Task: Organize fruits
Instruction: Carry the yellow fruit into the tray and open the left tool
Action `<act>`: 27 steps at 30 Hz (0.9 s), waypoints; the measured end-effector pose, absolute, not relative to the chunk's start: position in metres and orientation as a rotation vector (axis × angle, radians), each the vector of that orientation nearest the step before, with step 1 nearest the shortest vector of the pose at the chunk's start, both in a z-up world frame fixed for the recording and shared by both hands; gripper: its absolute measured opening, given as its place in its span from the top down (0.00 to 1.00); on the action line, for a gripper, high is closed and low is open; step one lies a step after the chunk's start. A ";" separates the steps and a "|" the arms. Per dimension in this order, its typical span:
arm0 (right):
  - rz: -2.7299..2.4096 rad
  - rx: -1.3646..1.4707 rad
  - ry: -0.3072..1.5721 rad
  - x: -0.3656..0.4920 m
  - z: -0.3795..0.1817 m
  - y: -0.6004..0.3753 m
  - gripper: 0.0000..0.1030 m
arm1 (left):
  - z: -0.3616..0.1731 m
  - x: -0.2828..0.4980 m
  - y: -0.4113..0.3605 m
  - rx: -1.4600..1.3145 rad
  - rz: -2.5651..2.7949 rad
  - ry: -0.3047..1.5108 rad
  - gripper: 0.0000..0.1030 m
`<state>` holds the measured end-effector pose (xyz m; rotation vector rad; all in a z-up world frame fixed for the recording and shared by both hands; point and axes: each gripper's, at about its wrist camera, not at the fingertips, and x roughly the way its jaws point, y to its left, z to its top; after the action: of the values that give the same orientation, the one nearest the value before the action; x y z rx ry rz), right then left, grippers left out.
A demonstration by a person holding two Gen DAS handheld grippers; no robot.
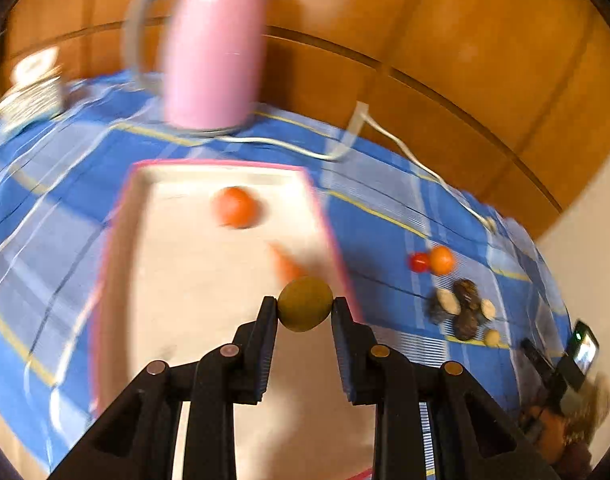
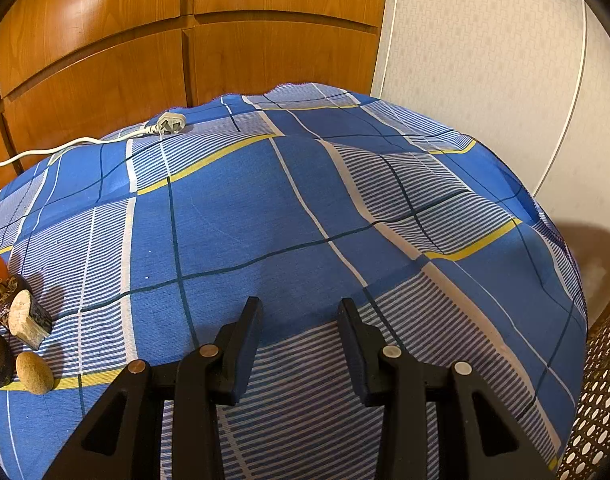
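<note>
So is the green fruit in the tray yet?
Not yet. The left gripper holds the green fruit over the tray.

The left tongs point downward, pads pinched on a small round green fruit. The right tongs also tilt down, jaws parted with nothing between them.

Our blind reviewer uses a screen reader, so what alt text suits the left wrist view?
The left gripper clamps a round olive-green fruit above a white tray with a pink rim holding a round orange fruit. A tall pink kettle stands behind on the blue checked cloth.
</note>
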<state>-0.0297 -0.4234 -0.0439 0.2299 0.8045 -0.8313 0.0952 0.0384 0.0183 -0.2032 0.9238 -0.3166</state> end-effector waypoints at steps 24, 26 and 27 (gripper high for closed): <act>-0.840 0.209 0.812 -0.027 -0.044 -0.421 0.62 | -0.011 0.130 0.094 -0.205 0.030 0.879 0.73; -0.842 0.206 0.813 -0.027 -0.044 -0.421 0.62 | -0.012 0.130 0.094 -0.206 0.037 0.879 0.72; -0.842 0.206 0.813 -0.027 -0.044 -0.421 0.62 | -0.012 0.130 0.095 -0.205 0.044 0.877 0.72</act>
<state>-0.0269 -0.4208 -0.0440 0.2058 0.8126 -0.8417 0.1297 0.0946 -0.0120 -0.2046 0.8766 0.0438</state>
